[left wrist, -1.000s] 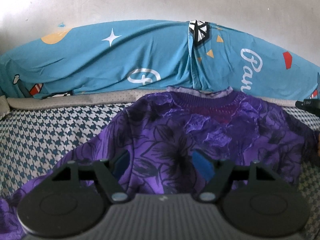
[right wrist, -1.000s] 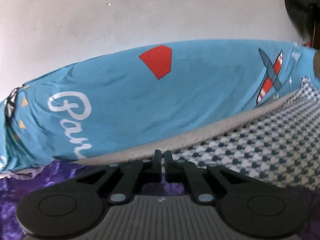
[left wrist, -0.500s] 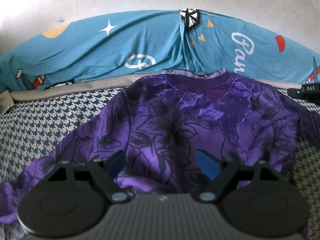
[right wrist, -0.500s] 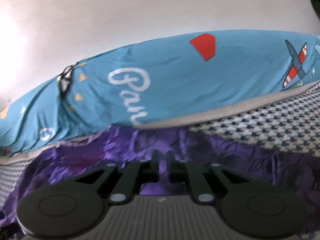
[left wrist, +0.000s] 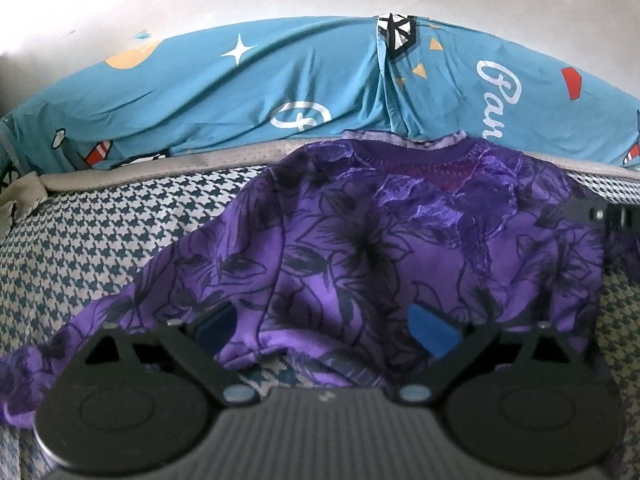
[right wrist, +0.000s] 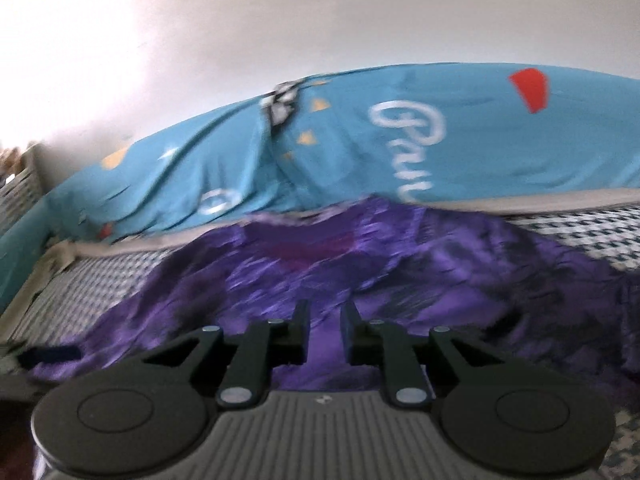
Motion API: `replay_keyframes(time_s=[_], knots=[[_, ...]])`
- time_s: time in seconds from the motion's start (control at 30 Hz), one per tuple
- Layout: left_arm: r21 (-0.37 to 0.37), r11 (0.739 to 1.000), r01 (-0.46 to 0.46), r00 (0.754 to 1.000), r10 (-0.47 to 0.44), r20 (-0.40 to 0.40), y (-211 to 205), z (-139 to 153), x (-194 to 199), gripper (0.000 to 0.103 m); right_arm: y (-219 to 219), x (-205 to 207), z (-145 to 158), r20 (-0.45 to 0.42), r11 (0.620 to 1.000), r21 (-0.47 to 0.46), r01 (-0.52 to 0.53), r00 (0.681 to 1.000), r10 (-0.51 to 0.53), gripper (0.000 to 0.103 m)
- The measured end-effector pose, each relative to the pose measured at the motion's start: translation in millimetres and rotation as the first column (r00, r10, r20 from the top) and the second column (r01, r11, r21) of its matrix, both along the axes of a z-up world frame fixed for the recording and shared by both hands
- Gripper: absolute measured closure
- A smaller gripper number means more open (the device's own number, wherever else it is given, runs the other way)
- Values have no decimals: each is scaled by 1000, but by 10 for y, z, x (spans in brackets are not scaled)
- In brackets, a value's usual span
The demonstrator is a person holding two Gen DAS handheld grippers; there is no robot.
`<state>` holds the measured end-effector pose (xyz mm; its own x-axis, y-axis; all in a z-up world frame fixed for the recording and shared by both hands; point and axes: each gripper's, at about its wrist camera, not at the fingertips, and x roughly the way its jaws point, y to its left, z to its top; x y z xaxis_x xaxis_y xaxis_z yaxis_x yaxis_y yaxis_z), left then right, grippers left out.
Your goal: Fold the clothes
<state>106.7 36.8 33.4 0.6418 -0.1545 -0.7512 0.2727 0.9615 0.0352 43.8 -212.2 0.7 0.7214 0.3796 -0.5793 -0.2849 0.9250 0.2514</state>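
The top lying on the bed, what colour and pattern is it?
Purple with a dark, outlined flower print; the top shows best in the left wrist view.

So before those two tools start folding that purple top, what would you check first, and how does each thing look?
1. Purple top lies spread on the checked bed cover: ok, though wrinkled.
2. Left tool open, nothing between its fingers: ok.
3. Right tool gripping cloth: not ok, a narrow gap shows and it looks empty.
4. Neckline toward the blue pillows: ok.
5. Both sleeves laid flat: cannot tell, the right one is out of clear view.
6. Right view sharp enough to aim: not ok, blurred.
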Motion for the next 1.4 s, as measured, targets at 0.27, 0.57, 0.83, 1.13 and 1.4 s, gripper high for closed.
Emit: replay_keyframes(time_s=[0.27, 0.57, 0.83, 1.13, 1.4], knots=[[19, 999, -36, 999, 37, -33, 144, -70, 31, 4, 486, -389, -110, -45, 972, 27, -232, 972, 233, 78], [41, 995, -87, 993, 90, -78, 337, -166, 96, 3, 852, -606, -219, -52, 904, -12, -428, 903, 427, 68], [45, 990, -130, 987, 134, -93, 495, -191, 165, 3, 1032, -659, -348, -96, 871, -50, -488, 871, 483, 63], [35, 989, -143, 986, 145, -86, 564, -137, 179, 3, 1177, -716, -415, -107, 844, -92, -529, 847, 520, 62], [32, 989, -144, 986, 146, -82, 613, -116, 177, 3, 1314, -766, -458, -87, 826, -144, -546, 838, 539, 91]])
